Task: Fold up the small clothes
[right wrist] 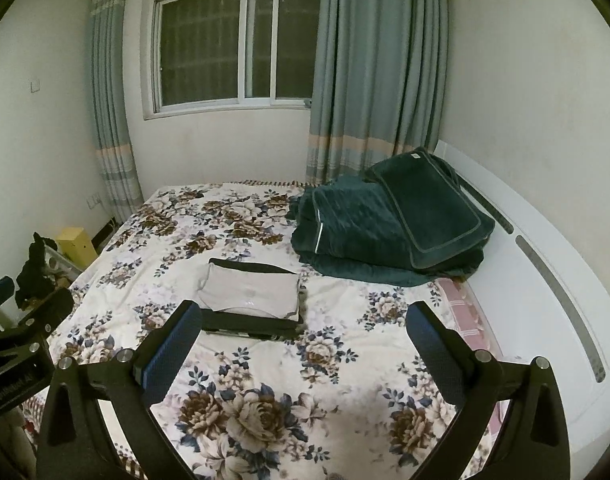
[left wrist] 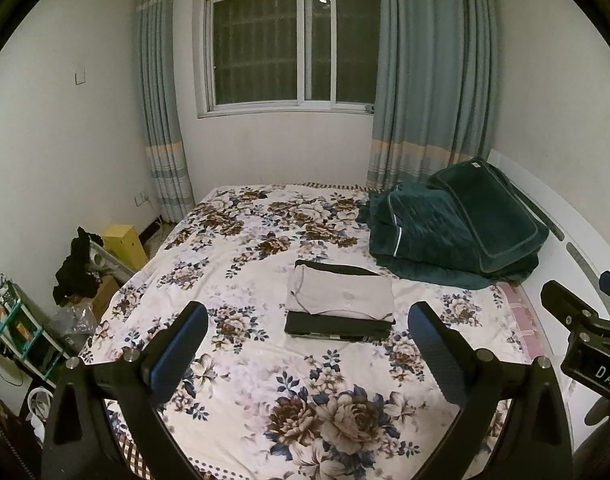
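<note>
A folded light grey garment (left wrist: 341,294) lies on top of a folded black garment (left wrist: 337,326) in the middle of the floral bed sheet (left wrist: 265,392). The same stack shows in the right wrist view, grey (right wrist: 251,290) over black (right wrist: 249,324). My left gripper (left wrist: 307,322) is open and empty, held above the bed short of the stack. My right gripper (right wrist: 303,322) is open and empty, just right of the stack and back from it. Part of the right gripper shows at the right edge of the left wrist view (left wrist: 585,332).
A pile of dark green bedding (left wrist: 457,228) sits at the far right of the bed, against the white headboard (right wrist: 545,264). Left of the bed are a yellow box (left wrist: 125,244), dark clothes (left wrist: 75,268) and clutter. A window with curtains (left wrist: 429,80) is behind.
</note>
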`<state>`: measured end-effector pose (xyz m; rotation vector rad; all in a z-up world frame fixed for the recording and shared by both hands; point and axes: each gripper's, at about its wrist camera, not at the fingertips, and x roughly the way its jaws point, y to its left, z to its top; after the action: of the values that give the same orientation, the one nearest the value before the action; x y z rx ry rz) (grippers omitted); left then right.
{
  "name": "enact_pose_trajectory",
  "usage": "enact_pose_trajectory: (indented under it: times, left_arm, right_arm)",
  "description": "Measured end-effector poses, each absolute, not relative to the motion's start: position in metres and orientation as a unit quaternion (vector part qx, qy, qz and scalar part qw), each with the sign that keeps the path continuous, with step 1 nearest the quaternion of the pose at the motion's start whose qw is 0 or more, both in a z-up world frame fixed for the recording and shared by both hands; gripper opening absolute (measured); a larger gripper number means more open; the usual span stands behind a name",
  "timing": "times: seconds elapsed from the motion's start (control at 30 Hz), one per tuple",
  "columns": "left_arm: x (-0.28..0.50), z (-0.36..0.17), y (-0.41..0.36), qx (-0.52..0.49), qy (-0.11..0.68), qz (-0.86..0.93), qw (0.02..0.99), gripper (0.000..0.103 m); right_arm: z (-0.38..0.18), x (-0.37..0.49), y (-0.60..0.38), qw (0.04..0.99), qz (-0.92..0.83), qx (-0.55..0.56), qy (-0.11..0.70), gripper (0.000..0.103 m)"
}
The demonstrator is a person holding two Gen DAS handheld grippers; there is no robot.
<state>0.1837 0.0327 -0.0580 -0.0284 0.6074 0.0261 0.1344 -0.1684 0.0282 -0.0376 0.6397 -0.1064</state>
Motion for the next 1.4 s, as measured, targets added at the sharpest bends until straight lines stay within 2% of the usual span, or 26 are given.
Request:
enact_pose_trajectory:
  times: [1.4]
  left_arm:
    - [0.178, -0.039, 0.037, -0.014, 0.286, 0.023, 0.958, 0.102]
  right_arm:
    - [0.041, 0.127, -0.152, 0.949, -0.048, -0.016, 0.31, 0.103]
